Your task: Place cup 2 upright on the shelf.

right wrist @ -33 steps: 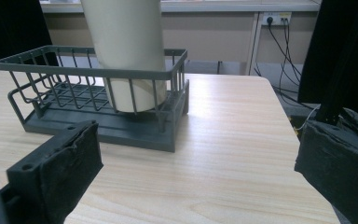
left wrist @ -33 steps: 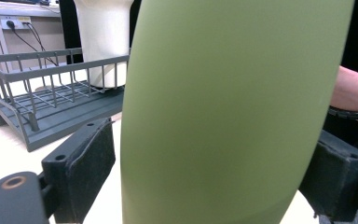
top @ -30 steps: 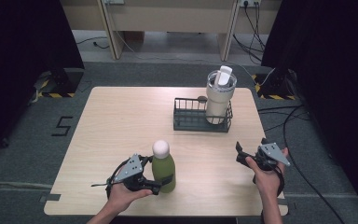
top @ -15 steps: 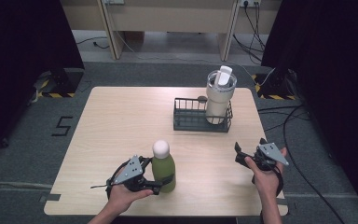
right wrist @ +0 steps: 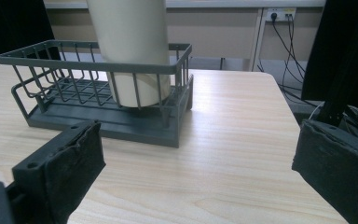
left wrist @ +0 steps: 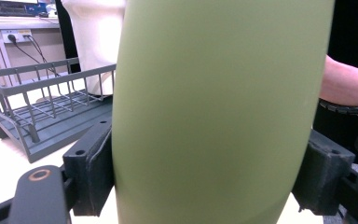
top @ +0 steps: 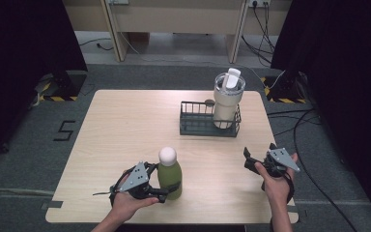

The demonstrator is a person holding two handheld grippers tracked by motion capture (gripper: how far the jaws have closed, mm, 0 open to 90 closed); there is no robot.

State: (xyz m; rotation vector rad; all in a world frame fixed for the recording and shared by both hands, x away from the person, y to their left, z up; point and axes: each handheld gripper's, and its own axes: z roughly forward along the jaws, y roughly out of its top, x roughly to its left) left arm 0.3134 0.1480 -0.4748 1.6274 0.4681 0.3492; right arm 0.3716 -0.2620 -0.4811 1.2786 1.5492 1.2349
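Observation:
A green bottle [top: 170, 177] with a white round cap stands upright near the table's front edge. My left gripper [top: 160, 186] is shut on the bottle's lower body; in the left gripper view the green bottle [left wrist: 214, 112] sits between both pads. A dark wire basket [top: 207, 121] stands at the back right of the table and holds a cream tumbler [top: 227, 101] at its right end. My right gripper [top: 252, 162] hovers open near the front right, pointing toward the wire basket [right wrist: 102, 93] and the cream tumbler [right wrist: 130, 51], with nothing between its jaws.
The wooden table [top: 125, 125] has bare room on its left half and centre. Cables [top: 314, 145] run across the grey floor to the right. Desk legs and a wall socket stand beyond the far edge.

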